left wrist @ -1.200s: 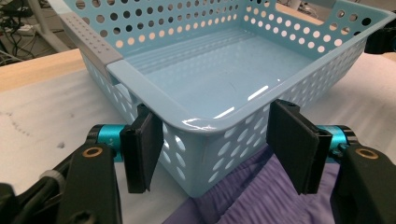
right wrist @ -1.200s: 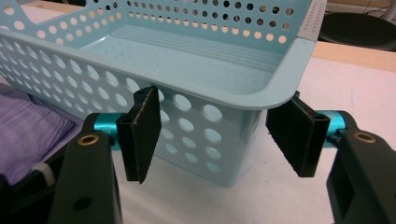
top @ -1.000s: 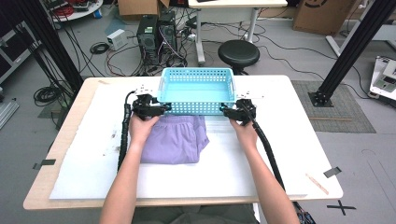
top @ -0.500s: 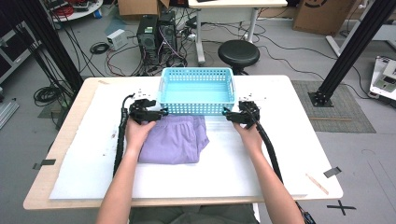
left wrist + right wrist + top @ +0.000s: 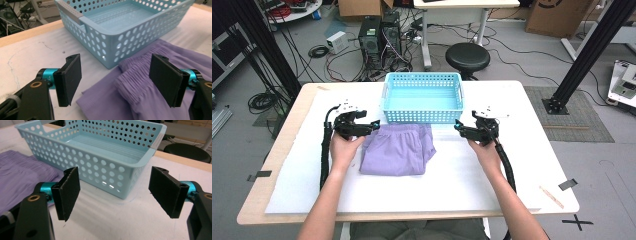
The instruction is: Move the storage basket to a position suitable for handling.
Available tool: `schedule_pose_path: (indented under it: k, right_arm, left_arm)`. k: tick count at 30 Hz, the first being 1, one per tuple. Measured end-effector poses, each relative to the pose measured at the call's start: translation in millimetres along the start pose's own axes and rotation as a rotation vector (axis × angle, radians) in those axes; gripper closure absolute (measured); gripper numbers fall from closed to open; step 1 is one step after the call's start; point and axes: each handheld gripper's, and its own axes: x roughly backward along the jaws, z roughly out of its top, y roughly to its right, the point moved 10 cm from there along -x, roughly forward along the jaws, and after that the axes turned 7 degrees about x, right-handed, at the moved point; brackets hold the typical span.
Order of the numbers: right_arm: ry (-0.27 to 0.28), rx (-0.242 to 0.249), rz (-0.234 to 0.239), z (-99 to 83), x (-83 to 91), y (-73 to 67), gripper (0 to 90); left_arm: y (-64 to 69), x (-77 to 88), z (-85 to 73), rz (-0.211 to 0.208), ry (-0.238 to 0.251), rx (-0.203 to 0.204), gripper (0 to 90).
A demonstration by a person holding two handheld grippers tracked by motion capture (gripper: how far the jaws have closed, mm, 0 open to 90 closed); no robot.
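1. A workshop room with a grey floor, loose cables, computer towers (image 5: 379, 30) and a black stool (image 5: 467, 57) behind a pale wooden table (image 5: 287, 145) covered by a white mat (image 5: 452, 175).
2. At the left, the left gripper (image 5: 373, 125) is held in the person's left hand (image 5: 343, 149), just beside the left edge of the purple cloth. Its jaws have just been opening and now stand wide apart, gripping nothing; the gathered waistband of the cloth lies below and between them.
3. In the middle, the folded purple cloth (image 5: 397, 149) lies flat on the mat, its far edge touching the near wall of a light blue perforated basket (image 5: 422, 115).
4. At the right, the right gripper (image 5: 458, 126) is held in the right hand (image 5: 482, 148), near the basket's front right corner. Its jaws have also just been opening and stand wide, holding nothing, above bare mat.
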Motion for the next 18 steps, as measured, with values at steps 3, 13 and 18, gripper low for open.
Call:
schedule_pose_path:
  k: [3,13,18]
  right_arm:
    - [0.015,0.015,0.005,-4.7,9.8,-5.5,26.2]
    - [0.024,0.029,0.015,-15.6,25.6,-17.9,26.5]
    - [0.02,0.033,0.014,-22.1,32.5,-23.1,26.5]
  left_arm:
    - [8.8,15.1,-1.7,0.005,0.048,-0.021,26.3]
    - [28.9,50.6,-26.0,0.007,0.068,-0.045,26.2]
    - [32.9,61.3,-40.3,0.02,0.065,-0.041,26.2]
